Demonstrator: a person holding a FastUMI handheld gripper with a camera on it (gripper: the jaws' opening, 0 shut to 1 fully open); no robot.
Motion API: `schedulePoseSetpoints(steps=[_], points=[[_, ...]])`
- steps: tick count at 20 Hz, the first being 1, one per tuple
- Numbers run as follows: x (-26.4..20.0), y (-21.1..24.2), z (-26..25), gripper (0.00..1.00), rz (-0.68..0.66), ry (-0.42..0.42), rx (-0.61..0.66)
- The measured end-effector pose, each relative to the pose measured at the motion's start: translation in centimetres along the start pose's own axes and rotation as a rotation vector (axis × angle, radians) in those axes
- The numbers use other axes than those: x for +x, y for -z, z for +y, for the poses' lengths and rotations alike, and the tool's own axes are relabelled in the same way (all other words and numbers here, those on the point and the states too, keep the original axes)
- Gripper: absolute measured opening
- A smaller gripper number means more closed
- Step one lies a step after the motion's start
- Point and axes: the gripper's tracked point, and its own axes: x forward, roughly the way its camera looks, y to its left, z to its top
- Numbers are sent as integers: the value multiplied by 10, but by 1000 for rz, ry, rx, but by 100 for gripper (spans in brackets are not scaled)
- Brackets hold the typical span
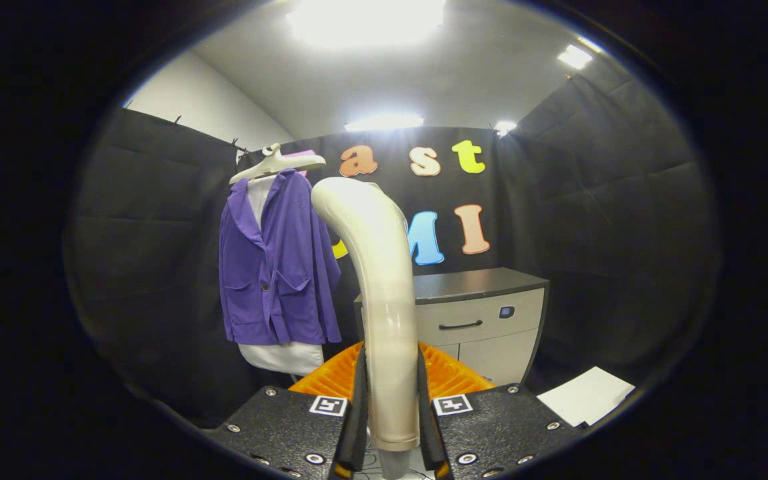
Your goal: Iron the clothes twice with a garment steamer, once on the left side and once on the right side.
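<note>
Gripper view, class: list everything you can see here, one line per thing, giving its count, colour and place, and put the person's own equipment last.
garment steamer handle: one, cream white, upright between the gripper's fingers, curving at its top toward the jacket.
jacket: one, purple, hanging beyond the fingers, beside the steamer handle.
white garment: one, white, under the jacket, showing at its collar and hem.
hanger: one, off-white, carrying both garments against the booth wall.
cabinet: one, pale grey with dark top, beyond the steamer, with a drawer handle.
orange ridged object: one, orange, just ahead of the fingers, behind the steamer handle.
paper sheet: one, white, low, beside the cabinet.
gripper: one, shut on the steamer handle.
</note>
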Motion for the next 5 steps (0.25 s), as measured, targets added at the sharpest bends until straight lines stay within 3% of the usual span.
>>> schedulePoseSetpoints(steps=[5], points=[[2, -6, -1, 32, -6, 12, -1]])
